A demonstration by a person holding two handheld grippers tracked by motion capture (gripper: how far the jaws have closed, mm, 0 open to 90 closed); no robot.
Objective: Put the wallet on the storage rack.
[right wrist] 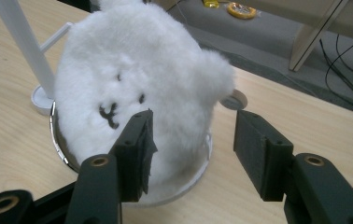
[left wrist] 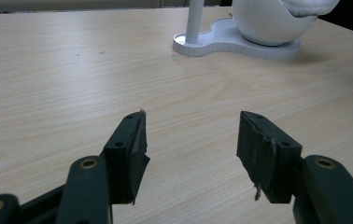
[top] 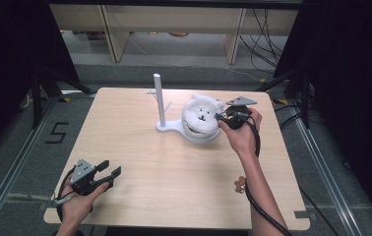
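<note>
Right gripper view: right claw [right wrist: 191, 156] stands apart, empty, just before the plush bear [right wrist: 137, 88] in its bowl [right wrist: 201, 169]. Left claw [left wrist: 191, 156] stands apart, empty, over the desk [left wrist: 72, 70].

overhead forward-down, two low views, shared table [top: 174, 162]

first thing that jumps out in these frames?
The fluffy white bear-face plush sitting in a white bowl on the stand's base, right of centre on the table. The right gripper sits against it, fingers open. The left gripper rests open near the front-left corner.
</note>
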